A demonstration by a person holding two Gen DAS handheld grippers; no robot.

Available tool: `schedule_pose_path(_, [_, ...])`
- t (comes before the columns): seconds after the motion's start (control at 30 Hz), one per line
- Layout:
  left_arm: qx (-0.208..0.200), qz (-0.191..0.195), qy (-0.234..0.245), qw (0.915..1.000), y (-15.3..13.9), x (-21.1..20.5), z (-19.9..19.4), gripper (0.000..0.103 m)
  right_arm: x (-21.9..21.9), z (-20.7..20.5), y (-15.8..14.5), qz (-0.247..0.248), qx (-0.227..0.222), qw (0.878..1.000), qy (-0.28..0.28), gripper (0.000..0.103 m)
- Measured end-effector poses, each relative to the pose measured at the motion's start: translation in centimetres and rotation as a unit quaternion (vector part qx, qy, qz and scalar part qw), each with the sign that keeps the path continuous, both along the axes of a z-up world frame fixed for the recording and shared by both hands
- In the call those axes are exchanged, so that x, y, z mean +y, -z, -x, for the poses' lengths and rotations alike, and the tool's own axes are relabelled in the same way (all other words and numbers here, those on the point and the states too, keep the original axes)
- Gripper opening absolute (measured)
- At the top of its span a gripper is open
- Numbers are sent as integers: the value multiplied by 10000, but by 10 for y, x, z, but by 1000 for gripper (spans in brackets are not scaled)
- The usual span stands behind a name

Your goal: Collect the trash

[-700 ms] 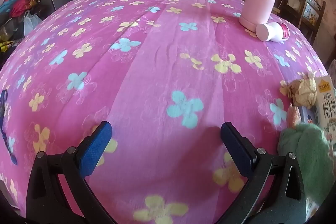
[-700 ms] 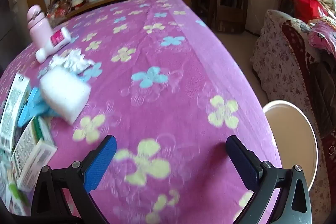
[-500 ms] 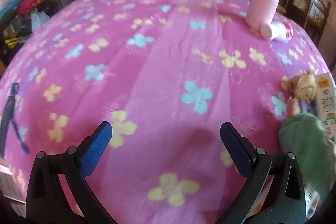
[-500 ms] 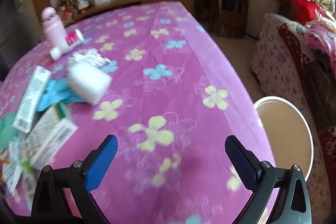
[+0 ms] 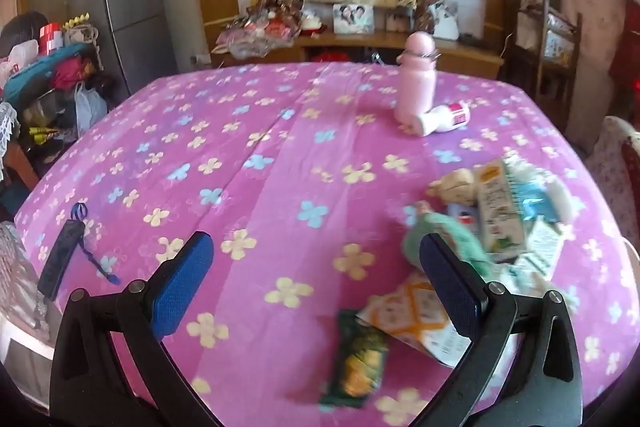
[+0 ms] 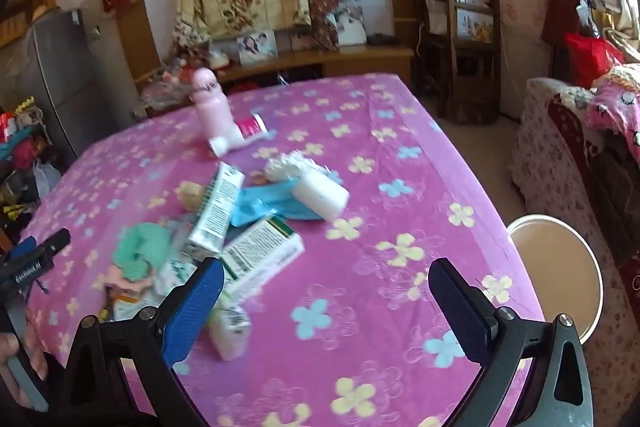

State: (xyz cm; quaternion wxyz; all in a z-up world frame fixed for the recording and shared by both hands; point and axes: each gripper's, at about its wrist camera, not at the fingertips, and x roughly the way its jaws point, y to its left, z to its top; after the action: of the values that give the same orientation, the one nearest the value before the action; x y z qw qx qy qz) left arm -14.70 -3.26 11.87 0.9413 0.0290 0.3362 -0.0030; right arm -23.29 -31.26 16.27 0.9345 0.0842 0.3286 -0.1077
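Both grippers hang above the table (image 5: 280,147) with nothing between their blue pads. The left gripper (image 5: 316,283) is spread wide, and so is the right gripper (image 6: 326,301).

Landmark: the pink bottle (image 5: 416,83), standing upright at the far side of the flowered pink cloth.

The trash lies in a loose heap on the near side of the bottle. Nearest the left gripper is a dark green snack wrapper (image 5: 358,363), with an orange-patterned packet (image 5: 408,311) touching it. Farther on come a green crumpled cloth (image 6: 142,251), a white carton (image 6: 260,257), a tall box (image 6: 218,211), a blue wrapper (image 6: 264,205) and a white roll (image 6: 320,195). Just beside the bottle lies a small white tube (image 5: 442,117) with a red label. Right of the table, off its edge, stands a round bin (image 6: 560,275).
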Motion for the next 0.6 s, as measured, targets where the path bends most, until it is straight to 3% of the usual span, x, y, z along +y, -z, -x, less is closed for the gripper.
schedule_pose_path(0.27, [-446, 90, 268, 9986, -22, -24, 41, 102, 19, 22, -22, 247, -385, 9989, 59, 102])
schedule_pose_path(0.6, [-682, 210, 478, 9963, -37, -41, 64, 102, 29, 37, -36, 473, -686, 9965, 113, 102])
